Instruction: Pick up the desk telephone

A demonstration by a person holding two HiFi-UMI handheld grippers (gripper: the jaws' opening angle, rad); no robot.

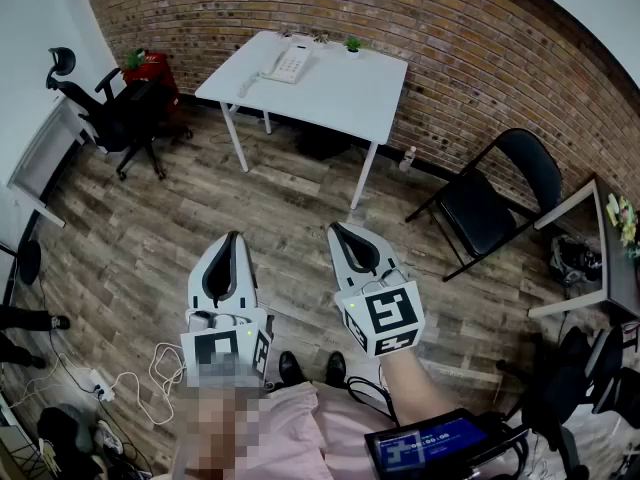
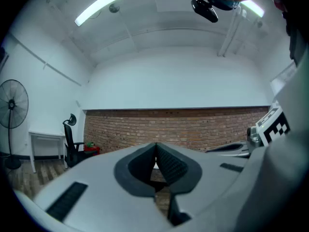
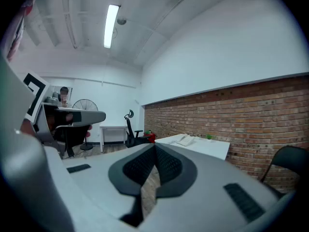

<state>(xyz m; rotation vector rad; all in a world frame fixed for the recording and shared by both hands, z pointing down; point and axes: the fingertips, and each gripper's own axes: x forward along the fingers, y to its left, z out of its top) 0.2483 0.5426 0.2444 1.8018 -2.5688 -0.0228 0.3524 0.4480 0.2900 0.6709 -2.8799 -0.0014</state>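
Held the left gripper (image 1: 233, 238) and the right gripper (image 1: 336, 230) side by side, apart from each other, each with jaws pressed together on nothing and touching nothing. Saw open plank floor (image 1: 290, 193) ahead, up to the legs of the white table (image 1: 345, 98). Found a black folding chair (image 1: 490, 203) off to the right and an office chair (image 1: 112, 116) off to the left. Spotted the desk telephone (image 1: 287, 64) on the table's far left corner by the brick wall (image 1: 470, 48), well apart from both grippers.
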